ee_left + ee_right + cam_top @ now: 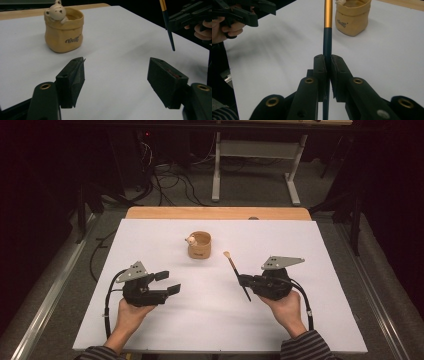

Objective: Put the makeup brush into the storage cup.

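The right gripper [243, 281] has its fingers clamped on a slim dark-handled brush with a gold ferrule [236, 272], held above the white surface [300, 320] near the tan sack-shaped ceramic cup with a bear figure [199, 245]. The grip sits well down the handle — the long end could pivot and strike the cup's rim, tipping it. The left gripper [169, 283] waits with fingers apart, empty.

My work surface is a table [150, 213] with a pale wooden top, its bare wood showing as a strip along the far edge. A large white sheet [210, 315] covers nearly all of it, running from that strip to the near edge by my sleeves. Directly on the sheet, toward the far middle, stands a small tan pot [199, 246] shaped like a soft sack, upright, with dark lettering on its side and a little cream bear figure [191, 239] peeking over its rim. The pot casts a faint shadow on the sheet.
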The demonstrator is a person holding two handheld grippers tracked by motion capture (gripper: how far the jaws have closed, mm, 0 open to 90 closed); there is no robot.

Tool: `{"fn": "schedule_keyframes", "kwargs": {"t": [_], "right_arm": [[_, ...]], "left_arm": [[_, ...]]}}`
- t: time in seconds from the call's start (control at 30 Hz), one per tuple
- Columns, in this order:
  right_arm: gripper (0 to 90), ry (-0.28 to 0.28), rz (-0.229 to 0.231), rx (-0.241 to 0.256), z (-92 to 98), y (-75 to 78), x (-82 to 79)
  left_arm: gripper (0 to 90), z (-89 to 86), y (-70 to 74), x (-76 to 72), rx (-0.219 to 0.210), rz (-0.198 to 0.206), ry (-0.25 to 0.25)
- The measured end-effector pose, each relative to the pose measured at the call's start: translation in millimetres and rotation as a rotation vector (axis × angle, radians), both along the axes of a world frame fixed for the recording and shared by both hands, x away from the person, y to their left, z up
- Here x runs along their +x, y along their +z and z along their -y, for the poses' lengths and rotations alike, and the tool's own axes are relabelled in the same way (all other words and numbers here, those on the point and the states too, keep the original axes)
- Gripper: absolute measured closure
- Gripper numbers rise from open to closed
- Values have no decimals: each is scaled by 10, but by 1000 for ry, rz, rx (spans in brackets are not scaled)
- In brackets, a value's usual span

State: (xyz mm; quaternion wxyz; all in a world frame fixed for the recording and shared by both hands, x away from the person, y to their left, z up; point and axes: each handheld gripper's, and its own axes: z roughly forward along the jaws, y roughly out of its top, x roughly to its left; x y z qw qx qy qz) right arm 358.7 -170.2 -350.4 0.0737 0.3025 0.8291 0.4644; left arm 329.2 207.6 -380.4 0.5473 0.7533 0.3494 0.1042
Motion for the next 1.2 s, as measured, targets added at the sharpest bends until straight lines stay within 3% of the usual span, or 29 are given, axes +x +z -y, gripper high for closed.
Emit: {"fn": "schedule_keyframes", "kwargs": {"t": [0.13,0.4,0.63,0.93,1.2], "right_arm": [[855,15,10,-3,-49,-3,-11],[855,8,12,8,-52,-10,1],[855,10,16,8,-76,-22,1],[855,2,17,12,-80,-36,1],[855,-3,19,18,-77,-34,-6]], "left_arm": [[307,116,69,43,23,-31,-29],[310,248,123,113,23,-29,-57],[348,377,191,110,43,11,-53],[342,507,204,175,18,-10,-76],[361,658,250,232,27,-13,-111]]}}
